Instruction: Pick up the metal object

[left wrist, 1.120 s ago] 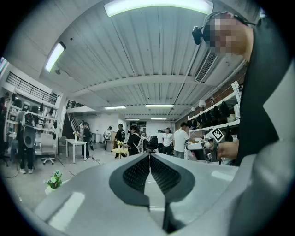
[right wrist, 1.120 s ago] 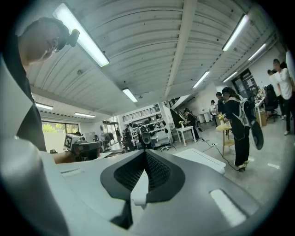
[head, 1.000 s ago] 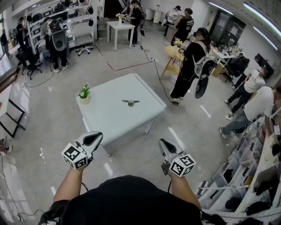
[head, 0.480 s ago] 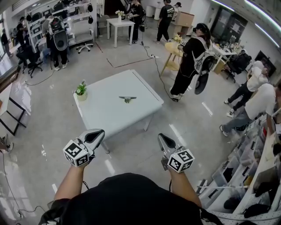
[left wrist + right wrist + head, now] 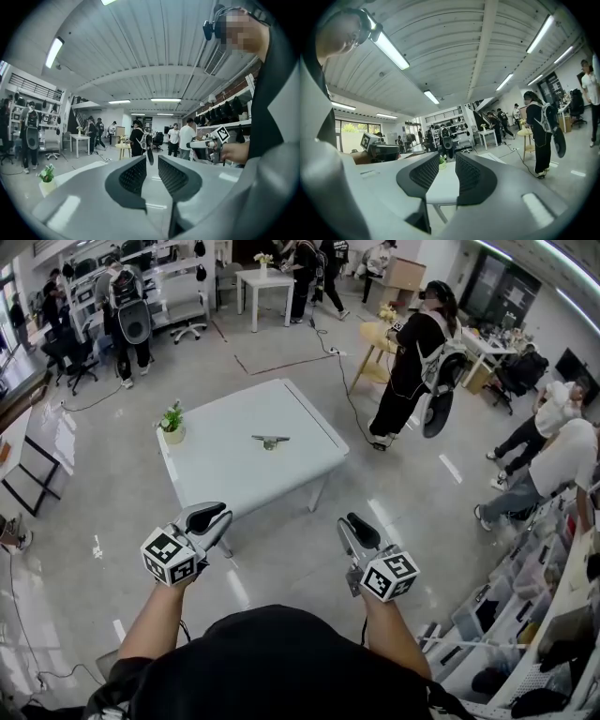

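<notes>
My left gripper [image 5: 214, 517] and right gripper [image 5: 354, 524] fingers stand apart and empty; the right have just been opening. The metal object [image 5: 271, 440] lies on the white desk [image 5: 234, 484], on a glossy floor [image 5: 103, 493].

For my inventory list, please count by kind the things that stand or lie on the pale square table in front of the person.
Small grey metal object: 1
Small green plant in a pale pot: 1
Total: 2
</notes>
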A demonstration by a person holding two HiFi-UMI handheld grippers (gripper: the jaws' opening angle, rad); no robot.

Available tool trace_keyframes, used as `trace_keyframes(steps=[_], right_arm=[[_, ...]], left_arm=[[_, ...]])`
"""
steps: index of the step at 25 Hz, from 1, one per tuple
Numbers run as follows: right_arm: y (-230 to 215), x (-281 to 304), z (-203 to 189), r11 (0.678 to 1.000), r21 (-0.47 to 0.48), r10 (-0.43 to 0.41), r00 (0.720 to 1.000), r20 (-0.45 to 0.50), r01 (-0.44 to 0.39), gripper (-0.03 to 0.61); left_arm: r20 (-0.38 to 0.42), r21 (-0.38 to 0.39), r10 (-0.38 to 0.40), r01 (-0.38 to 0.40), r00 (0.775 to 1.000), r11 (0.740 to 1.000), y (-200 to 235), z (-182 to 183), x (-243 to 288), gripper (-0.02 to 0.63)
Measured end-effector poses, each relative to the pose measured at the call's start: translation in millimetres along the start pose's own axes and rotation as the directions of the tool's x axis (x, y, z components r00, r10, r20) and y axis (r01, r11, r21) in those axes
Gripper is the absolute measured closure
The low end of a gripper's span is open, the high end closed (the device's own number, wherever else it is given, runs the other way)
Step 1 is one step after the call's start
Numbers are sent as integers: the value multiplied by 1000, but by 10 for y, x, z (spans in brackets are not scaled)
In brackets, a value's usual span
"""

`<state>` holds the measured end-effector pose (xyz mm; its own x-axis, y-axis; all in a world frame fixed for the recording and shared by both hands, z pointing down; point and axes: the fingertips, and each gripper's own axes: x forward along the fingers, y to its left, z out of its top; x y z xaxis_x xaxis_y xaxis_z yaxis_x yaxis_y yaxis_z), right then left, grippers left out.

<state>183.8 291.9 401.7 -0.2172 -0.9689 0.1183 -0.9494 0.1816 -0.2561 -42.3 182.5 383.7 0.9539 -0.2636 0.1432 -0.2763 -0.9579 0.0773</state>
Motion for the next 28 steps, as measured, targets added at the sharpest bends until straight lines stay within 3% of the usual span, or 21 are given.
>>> trace_keyframes(steps=[8, 13, 28], right_arm=[[-84, -72, -40, 999, 3, 45, 999, -13, -45, 375], [38, -73, -92, 995, -67, 70, 996, -50, -73, 324], [159, -93, -149, 995, -34, 87, 995, -56, -89, 319]], left_arm=[[-14, -11, 79, -79, 997, 997, -46, 2, 81, 397], [-14, -20, 119, -119, 993, 993, -56, 21, 30, 334], [-48, -60, 128, -131, 991, 990, -60, -183, -190, 316]])
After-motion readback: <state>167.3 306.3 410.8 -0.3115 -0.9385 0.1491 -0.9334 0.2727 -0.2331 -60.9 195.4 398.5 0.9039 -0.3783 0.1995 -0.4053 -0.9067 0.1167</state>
